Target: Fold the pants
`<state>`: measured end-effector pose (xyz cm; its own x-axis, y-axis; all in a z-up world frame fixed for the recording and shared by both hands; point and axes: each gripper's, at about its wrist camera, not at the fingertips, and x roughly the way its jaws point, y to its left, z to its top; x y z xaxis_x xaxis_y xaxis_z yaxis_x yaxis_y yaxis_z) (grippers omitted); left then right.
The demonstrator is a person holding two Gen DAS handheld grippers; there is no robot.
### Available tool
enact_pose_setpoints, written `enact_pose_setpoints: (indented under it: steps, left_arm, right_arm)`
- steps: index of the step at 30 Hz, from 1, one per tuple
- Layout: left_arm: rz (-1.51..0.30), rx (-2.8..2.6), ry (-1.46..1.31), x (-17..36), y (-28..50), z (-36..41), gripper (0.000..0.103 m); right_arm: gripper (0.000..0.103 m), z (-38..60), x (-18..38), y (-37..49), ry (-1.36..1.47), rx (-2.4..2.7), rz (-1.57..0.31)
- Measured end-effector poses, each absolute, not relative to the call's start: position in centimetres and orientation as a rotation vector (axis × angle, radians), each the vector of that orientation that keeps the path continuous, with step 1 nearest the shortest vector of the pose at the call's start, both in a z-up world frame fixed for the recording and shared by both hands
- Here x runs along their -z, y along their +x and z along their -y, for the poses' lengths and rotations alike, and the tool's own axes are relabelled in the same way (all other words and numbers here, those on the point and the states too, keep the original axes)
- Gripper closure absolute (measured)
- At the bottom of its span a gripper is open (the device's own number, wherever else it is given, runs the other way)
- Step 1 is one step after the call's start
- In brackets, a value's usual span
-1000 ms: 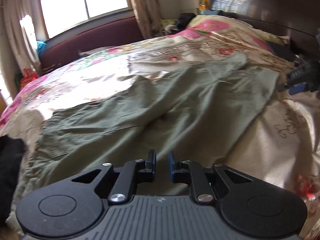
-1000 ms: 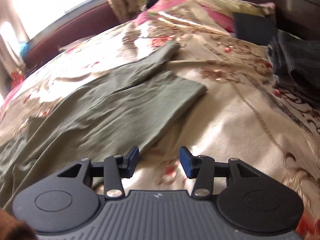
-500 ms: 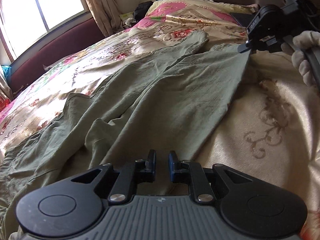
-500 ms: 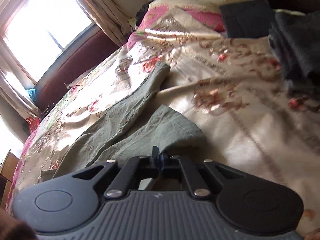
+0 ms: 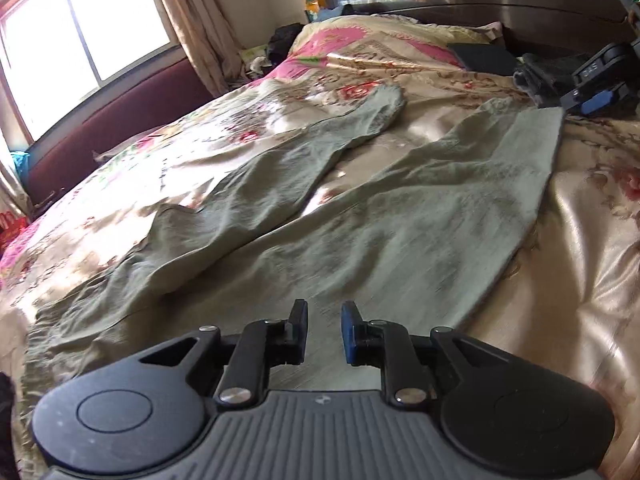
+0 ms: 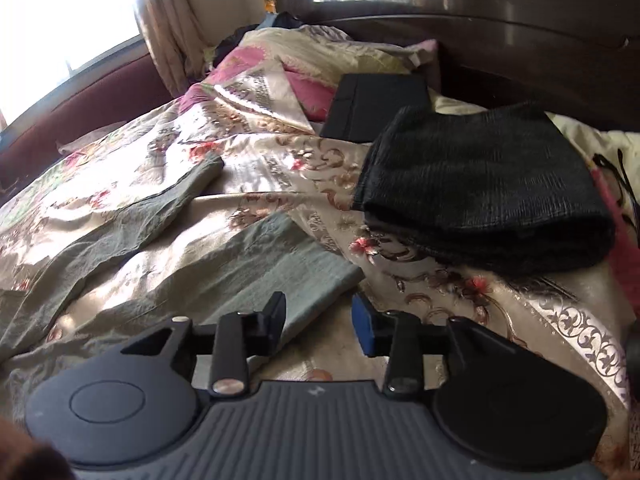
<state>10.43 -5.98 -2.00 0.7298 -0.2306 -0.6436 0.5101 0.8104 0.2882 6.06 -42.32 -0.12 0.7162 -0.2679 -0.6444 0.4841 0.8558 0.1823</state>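
Olive pants (image 5: 400, 216) dropped, legs spread ahead; right claw (image 6: 318, 318) and left claw (image 5: 324, 330) opening, empty; ready to fold.

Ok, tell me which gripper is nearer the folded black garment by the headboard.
Right. The right gripper hovers at the near trouser leg's hem, with the black garment just beyond it. The left gripper is far back over the upper part of the green pants.
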Motion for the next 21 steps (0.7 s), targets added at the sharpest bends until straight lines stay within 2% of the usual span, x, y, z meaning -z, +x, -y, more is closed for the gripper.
enact_pose_setpoints:
  steps: [3, 7, 10, 12, 14, 19, 21]
  left_arm:
    - [-0.683, 0.327, 0.457, 2.8, 10.8, 2.1, 0.068]
    - [-0.776, 0.308, 0.42, 3.2, 11.5, -2.0, 0.067]
    - [-0.68, 0.334, 0.408, -0.3, 13.1, -4.5, 0.066]
    - [-0.608, 0.314, 0.462, -1.9, 15.8, -6.0, 0.059]
    - [-0.59, 0.29, 0.517, -2.2, 19.3, -7.9, 0.057]
    - [-0.722, 0.229, 0.594, -0.1, 28.3, -14.1, 0.057]
    - [-0.759, 0.217, 0.569, 0.3, 30.8, -16.2, 0.056]
  right_arm:
    - [0.065, 38.6, -0.9, 6.2, 0.275, 0.308, -0.612]
    - [0.066, 33.0, -1.6, 9.7, 0.163, 0.064, -0.651]
    - [0.064, 27.8, -2.1, 15.6, -0.033, -0.161, -0.66]
    - [0.064, 24.8, -2.1, 20.6, -0.115, -0.28, -0.687]
    - [0.064, 21.3, -1.5, 26.5, -0.224, -0.39, -0.738]
    - [0.064, 13.6, -0.7, 35.8, -0.43, -0.581, -0.803]
    - [0.059, 11.0, -0.3, 38.1, -0.494, -0.665, -0.835]
